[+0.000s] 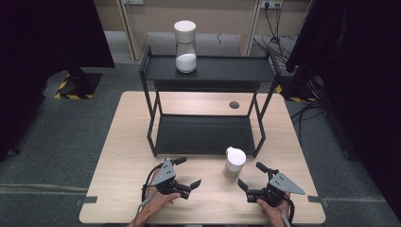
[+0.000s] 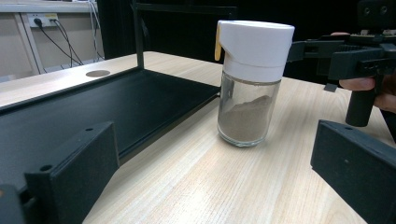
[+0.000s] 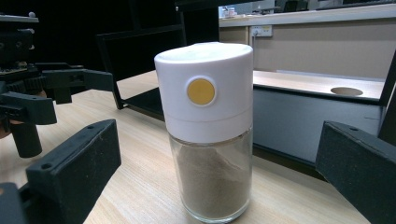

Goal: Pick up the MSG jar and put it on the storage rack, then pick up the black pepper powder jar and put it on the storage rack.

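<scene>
A: Shaker jar (image 3: 205, 135): white cap, yellow dot, clear glass, brown powder. Black rack (image 1: 203, 135).

B: Noted. Table (image 1: 127, 156): pale wood grain. Second jar (image 1: 185, 46): white cap, white contents. Black grippers.

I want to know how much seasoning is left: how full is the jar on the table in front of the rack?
About half full: brown powder fills roughly the lower half of the jar's glass below its white cap.
</scene>
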Available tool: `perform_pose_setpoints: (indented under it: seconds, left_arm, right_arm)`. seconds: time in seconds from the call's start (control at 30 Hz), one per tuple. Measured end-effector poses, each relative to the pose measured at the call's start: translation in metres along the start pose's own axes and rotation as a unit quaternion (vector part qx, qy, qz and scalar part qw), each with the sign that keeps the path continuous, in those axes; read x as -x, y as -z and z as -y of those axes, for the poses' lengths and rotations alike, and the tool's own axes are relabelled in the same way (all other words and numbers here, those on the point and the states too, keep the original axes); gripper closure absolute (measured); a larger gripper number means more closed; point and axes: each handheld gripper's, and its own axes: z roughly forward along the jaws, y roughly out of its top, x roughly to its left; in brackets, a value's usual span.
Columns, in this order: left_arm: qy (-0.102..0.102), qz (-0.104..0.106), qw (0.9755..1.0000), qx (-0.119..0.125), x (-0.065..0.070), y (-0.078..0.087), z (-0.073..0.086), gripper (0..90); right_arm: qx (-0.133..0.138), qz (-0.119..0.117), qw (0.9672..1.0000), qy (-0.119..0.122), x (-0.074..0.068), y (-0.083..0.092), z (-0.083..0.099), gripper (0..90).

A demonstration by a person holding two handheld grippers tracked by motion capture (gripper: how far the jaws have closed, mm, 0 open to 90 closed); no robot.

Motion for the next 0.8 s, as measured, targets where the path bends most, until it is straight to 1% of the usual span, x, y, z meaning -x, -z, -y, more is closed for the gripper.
perform_pose_setpoints:
  seconds: [0.27, 0.4, 0.8]
  left_arm:
    - [-0.002, 0.001, 1.0000, 0.000, -0.0004, 0.0007, -0.0001, 0.2]
    - [0.002, -0.001, 1.0000, 0.002, -0.0005, 0.0006, 0.0005, 0.2]
    - [-0.001, 0.000, 1.0000, 0.003, -0.0001, 0.0013, 0.0010, 0.2]
  right_arm:
    - [-0.001, 0.001, 1.0000, 0.003, -0.0010, -0.0001, -0.0005, 0.3]
    - [0.000, 0.000, 1.0000, 0.000, 0.0002, 0.0000, 0.0000, 0.4]
    - [0.000, 0.003, 1.0000, 0.001, -0.0007, -0.0002, -0.0003, 0.4]
